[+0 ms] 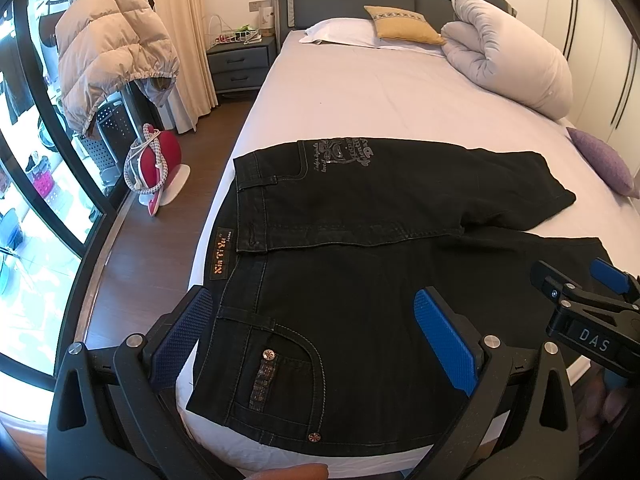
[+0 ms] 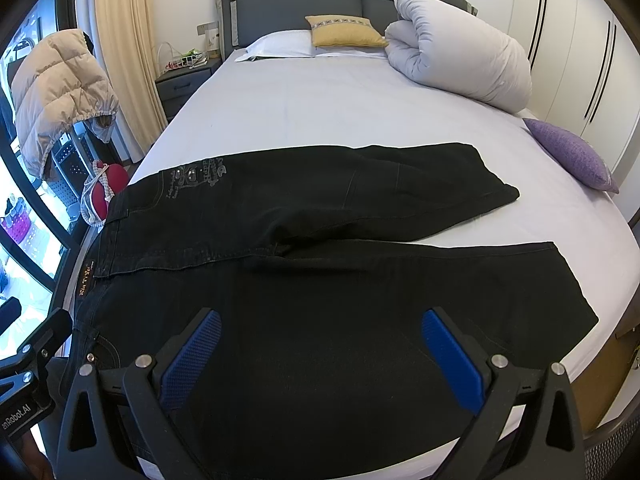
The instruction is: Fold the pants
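Black jeans [image 1: 360,248] lie flat on the white bed sheet, waistband to the left, both legs spread to the right; they also show in the right wrist view [image 2: 320,280]. The far leg [image 2: 420,184] angles away from the near leg [image 2: 460,288]. My left gripper [image 1: 316,332] is open above the near hip pocket by the waistband. My right gripper [image 2: 320,354] is open above the near leg's thigh; it also shows at the right edge of the left wrist view [image 1: 576,292]. Neither holds cloth.
A rolled white duvet [image 2: 460,52], white pillow [image 2: 280,42], yellow cushion [image 2: 344,30] and purple cushion [image 2: 572,156] lie on the bed [image 2: 320,104]. A nightstand [image 1: 240,60], a beige down jacket [image 1: 108,52] and a red object [image 1: 160,160] stand on the floor at left.
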Action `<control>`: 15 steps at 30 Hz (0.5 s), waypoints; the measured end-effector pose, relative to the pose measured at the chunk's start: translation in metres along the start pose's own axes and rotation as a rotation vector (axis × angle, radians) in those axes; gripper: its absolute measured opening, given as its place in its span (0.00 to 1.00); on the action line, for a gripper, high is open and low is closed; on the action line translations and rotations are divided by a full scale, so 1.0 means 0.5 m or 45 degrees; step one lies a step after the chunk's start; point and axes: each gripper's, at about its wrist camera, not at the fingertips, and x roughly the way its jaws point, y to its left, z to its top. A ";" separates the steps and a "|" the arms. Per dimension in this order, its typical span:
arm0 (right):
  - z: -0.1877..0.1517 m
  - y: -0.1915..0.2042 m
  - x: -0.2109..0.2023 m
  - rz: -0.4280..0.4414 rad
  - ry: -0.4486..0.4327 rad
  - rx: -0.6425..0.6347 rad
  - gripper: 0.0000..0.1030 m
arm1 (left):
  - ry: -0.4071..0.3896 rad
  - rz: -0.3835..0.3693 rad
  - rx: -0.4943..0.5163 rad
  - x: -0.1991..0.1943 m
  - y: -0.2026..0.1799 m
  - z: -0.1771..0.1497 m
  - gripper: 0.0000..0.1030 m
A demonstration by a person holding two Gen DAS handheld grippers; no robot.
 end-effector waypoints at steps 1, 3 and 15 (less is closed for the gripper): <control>0.000 0.000 0.000 0.000 0.000 0.001 1.00 | 0.000 0.000 0.000 0.000 0.000 -0.001 1.00; 0.000 0.000 0.000 0.000 0.000 0.001 1.00 | -0.001 0.002 0.001 0.000 0.000 0.000 1.00; -0.002 0.005 0.002 -0.001 0.007 -0.005 1.00 | -0.002 0.013 0.004 -0.001 0.005 0.004 1.00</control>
